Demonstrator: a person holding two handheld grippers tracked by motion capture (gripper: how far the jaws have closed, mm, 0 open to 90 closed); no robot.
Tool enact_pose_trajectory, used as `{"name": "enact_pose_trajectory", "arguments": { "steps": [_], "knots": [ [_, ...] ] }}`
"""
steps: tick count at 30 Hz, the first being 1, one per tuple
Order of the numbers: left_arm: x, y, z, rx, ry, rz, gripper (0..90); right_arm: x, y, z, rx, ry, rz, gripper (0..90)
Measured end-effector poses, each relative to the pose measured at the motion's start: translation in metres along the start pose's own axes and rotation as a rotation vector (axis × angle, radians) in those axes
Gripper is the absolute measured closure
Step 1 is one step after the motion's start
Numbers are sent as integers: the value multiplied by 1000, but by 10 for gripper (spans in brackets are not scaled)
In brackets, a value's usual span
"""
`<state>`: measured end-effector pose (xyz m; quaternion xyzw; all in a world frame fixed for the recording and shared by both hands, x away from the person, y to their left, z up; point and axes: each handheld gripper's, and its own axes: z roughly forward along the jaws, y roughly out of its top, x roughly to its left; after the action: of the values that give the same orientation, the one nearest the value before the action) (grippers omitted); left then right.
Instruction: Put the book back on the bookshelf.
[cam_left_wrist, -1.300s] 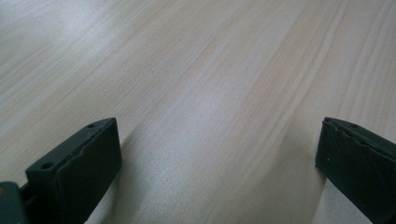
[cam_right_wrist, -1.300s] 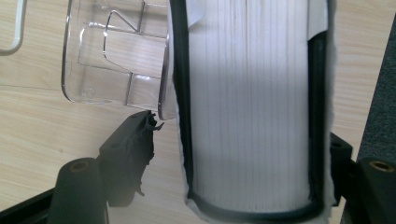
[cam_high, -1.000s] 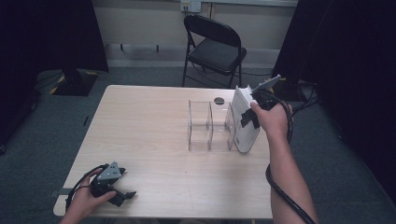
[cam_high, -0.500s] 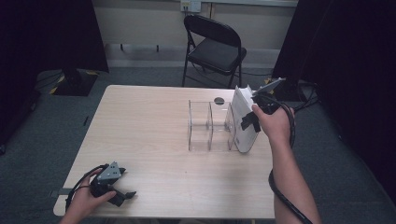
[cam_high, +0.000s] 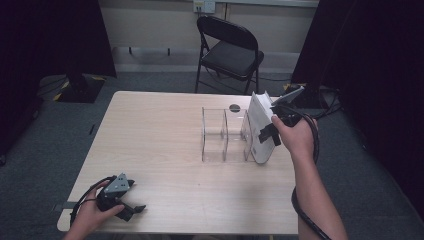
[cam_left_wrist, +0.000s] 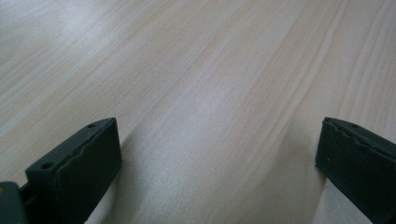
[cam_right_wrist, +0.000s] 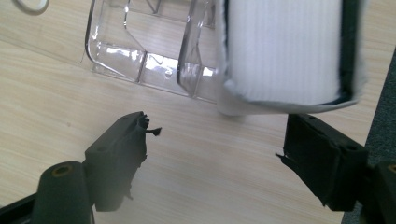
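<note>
One table (cam_high: 160, 150) carries one clear acrylic organiser (cam_high: 224, 135) with three compartments and one white book (cam_high: 261, 129). Two hand-held grippers: left (cam_high: 135, 209), right (cam_high: 270, 132). One black folding chair (cam_high: 230, 52) stands behind.

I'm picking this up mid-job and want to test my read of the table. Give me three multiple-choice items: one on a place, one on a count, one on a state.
1. Where does the white box stand?
A. at the clear rack's right end
B. on the chair
C. beside the left gripper

2. How many open slots of the clear rack have nothing in them?
A. none
B. two
C. five

3. How do the right gripper's jaws stand?
A. shut on the box
B. open, nothing between them
C. shut on the rack

Answers: 1 A, the high view shows the box upright against the rack's right end. 2 B, two bare slots sit left of the box. 3 B, the right gripper view shows both jaws apart, short of the box.
</note>
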<state>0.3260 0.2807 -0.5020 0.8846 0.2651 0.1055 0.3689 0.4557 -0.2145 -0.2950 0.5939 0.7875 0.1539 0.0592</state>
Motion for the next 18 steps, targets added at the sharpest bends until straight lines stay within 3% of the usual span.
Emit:
{"name": "enact_pose_trajectory", "arguments": {
  "steps": [18],
  "knots": [
    [0, 0, 0, -5, 0, -2, 0, 26, -7, 8, -43, 104, -77, 207]
  ]
}}
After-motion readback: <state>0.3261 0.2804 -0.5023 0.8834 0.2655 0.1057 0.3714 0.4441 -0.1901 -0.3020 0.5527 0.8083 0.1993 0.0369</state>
